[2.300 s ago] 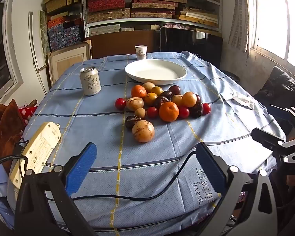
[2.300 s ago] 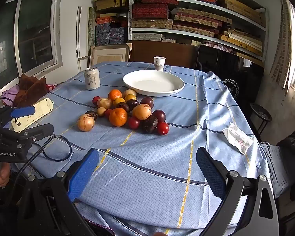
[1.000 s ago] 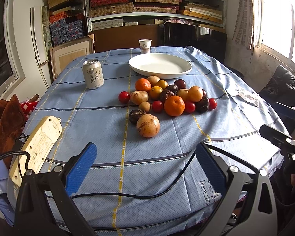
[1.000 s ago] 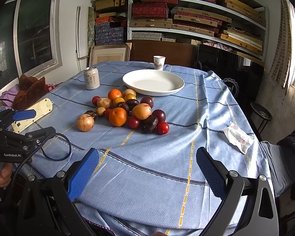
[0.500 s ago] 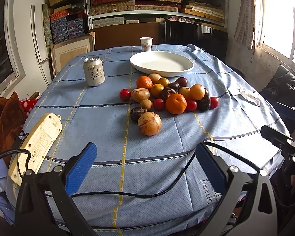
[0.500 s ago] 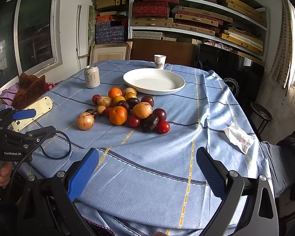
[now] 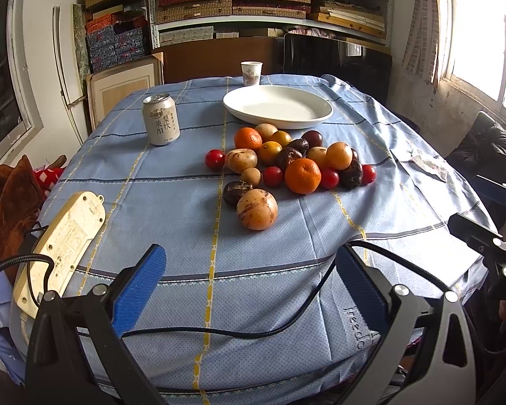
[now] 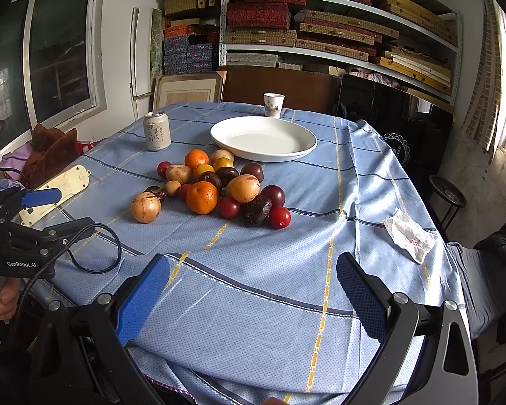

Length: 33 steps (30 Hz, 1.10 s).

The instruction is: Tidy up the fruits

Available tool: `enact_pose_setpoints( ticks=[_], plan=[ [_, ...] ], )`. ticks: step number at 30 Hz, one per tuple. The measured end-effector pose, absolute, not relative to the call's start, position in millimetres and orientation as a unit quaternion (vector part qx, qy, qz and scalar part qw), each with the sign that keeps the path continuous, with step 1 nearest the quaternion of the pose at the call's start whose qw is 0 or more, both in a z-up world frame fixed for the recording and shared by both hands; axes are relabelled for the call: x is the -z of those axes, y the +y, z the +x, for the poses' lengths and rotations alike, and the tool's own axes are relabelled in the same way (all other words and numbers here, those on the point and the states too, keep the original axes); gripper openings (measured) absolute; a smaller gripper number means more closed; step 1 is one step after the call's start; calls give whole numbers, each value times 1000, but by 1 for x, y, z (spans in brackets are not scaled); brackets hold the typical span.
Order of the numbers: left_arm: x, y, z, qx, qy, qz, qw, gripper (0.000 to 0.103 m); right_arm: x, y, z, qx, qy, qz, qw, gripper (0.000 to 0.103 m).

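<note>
Both sets of jaws stand wide apart and empty. The fruit pile [image 7: 286,165] lies mid-bench at 12 o'clock from the left gripper [image 7: 249,283], its round tan fruit [image 7: 257,210] nearest; from the right gripper [image 8: 253,297] the pile sits toward 11 o'clock, with the white plate [image 7: 324,114] beyond.

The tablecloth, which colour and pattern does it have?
The tablecloth is light blue with a grid of yellow and dark lines; the right wrist view shows it best.

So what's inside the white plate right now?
Nothing shows in the white plate: its bowl looks bare, and the fruit pile lies on the tablecloth in front. The inner face of the near rim is hidden.
</note>
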<state>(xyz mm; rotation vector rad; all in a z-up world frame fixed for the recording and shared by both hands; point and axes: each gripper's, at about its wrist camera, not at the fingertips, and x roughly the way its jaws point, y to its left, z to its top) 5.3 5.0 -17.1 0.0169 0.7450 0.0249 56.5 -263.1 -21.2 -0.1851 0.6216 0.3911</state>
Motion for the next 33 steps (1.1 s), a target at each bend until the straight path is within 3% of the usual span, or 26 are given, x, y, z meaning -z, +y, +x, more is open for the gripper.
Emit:
enact_pose_setpoints(
  ticks=[19, 31, 32, 33],
  plan=[
    [22, 15, 12, -16, 370, 1, 929, 99, 24, -260, 59, -196, 301, -98, 928, 99],
    [31, 45, 52, 2, 362, -16, 932, 99, 27, -242, 107, -239, 303, -102, 917, 99],
    [33, 47, 57, 9, 363, -19, 931, 99, 28, -239, 114, -237, 306, -108, 916, 99],
    [37, 48, 62, 19, 366, -23, 930, 99, 29, -235, 121, -237, 309, -114, 914, 90]
  ],
)
